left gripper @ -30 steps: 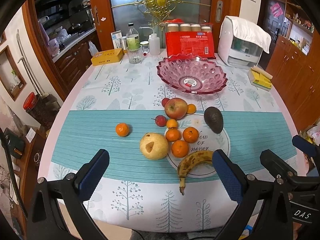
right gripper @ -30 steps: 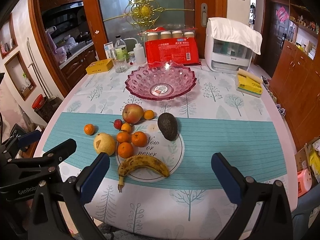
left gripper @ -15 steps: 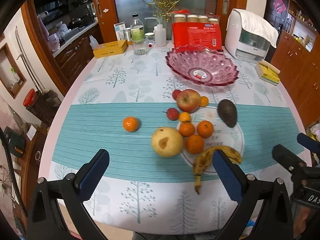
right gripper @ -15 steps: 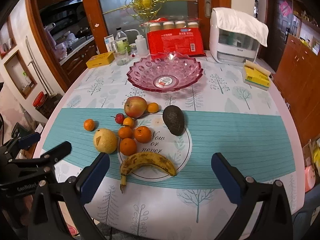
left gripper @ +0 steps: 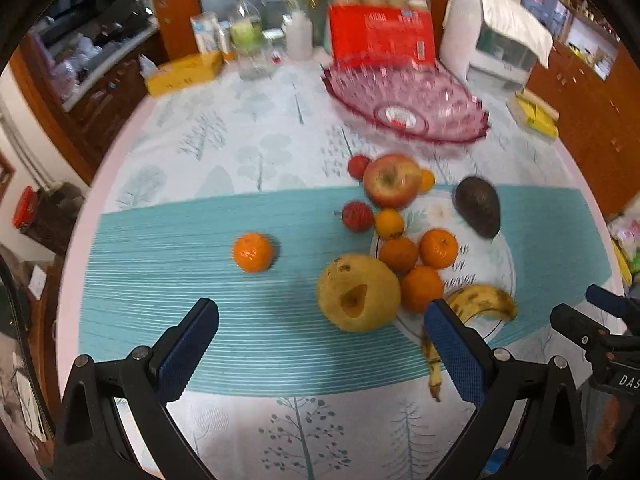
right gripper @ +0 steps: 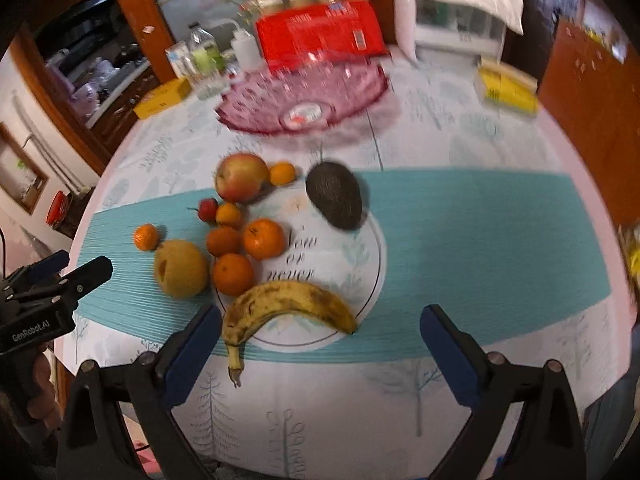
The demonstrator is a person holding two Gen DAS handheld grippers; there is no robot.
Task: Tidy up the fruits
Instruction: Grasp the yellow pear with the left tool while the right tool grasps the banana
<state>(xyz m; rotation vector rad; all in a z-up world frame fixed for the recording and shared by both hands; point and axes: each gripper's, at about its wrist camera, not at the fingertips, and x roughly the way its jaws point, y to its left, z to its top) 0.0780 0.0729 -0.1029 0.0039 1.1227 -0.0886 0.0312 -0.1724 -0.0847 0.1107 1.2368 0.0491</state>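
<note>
Hanging over the near edge of the tabletop (right gripper: 460, 220), the right claw (right gripper: 320, 344) stands wide apart and holds nothing; its jaws have just been closing a little, and only the cloth and the stem end of the banana (right gripper: 288, 304) lie between them. The left claw (left gripper: 320, 340) is also wide apart and empty, with the pear (left gripper: 358, 294) just ahead of the gap between its blue pads (left gripper: 184, 348).

Around the pear the other fruits lie close together. Three oranges (left gripper: 420, 264) sit in a tight group, touching or nearly touching the pear on its right side. The banana curves just beside them, on the white round print of the cloth. Farther from the claws are a small yellow-orange fruit (left gripper: 389, 223), a red fruit (left gripper: 357, 216), the apple (left gripper: 392, 180) and, to the right, the dark avocado (left gripper: 478, 206). One orange (left gripper: 253, 252) lies alone on the teal stripe, apart from the group on the left.

Behind the fruits stands the pink glass bowl (left gripper: 404, 100), with no fruit in it. At the far edge are a red package (left gripper: 380, 36), bottles (left gripper: 248, 36), a yellow box (left gripper: 184, 74) and a white appliance (left gripper: 496, 44). Both views are blurred
</note>
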